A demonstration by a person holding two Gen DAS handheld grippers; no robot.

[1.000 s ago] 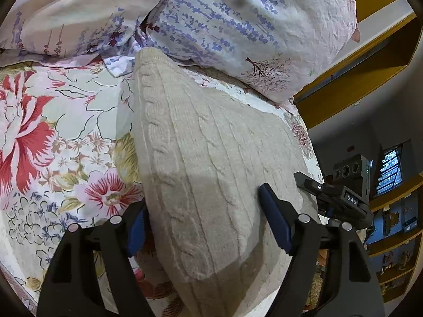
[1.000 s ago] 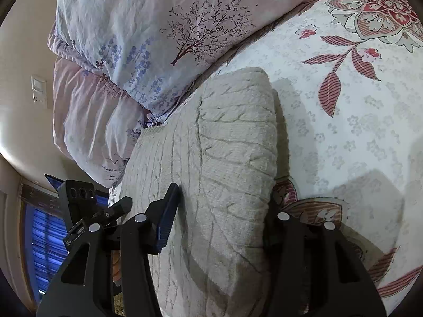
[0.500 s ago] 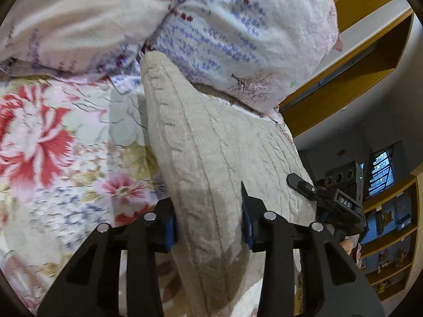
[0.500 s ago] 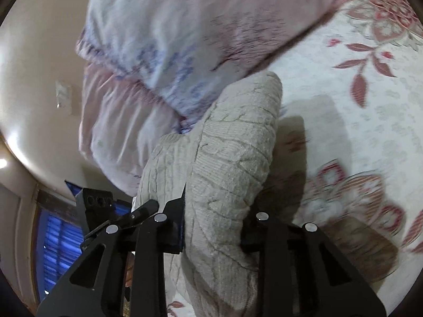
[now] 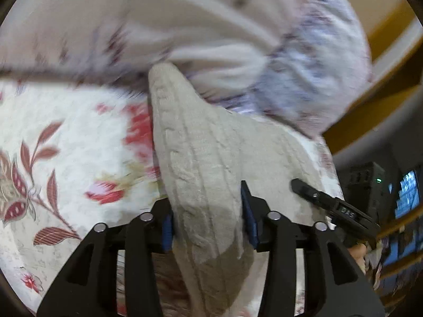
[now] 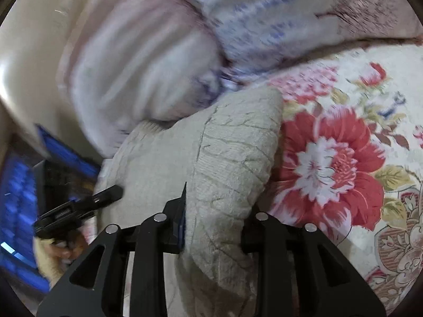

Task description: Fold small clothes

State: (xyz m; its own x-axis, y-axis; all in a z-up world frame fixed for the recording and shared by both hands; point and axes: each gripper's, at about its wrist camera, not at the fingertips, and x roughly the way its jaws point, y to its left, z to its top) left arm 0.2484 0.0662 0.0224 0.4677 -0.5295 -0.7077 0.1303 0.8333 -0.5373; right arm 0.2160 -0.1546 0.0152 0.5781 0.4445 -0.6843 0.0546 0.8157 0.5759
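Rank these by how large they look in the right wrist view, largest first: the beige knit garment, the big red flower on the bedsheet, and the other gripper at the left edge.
1. beige knit garment, though nearness to the camera inflates it
2. big red flower
3. other gripper, clearly smallest

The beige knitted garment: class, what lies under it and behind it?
Under the knitted garment lies the floral bedsheet; behind its far end sit the pillows. Both grippers, left and right, pinch it, so the sheet directly beneath is hidden.
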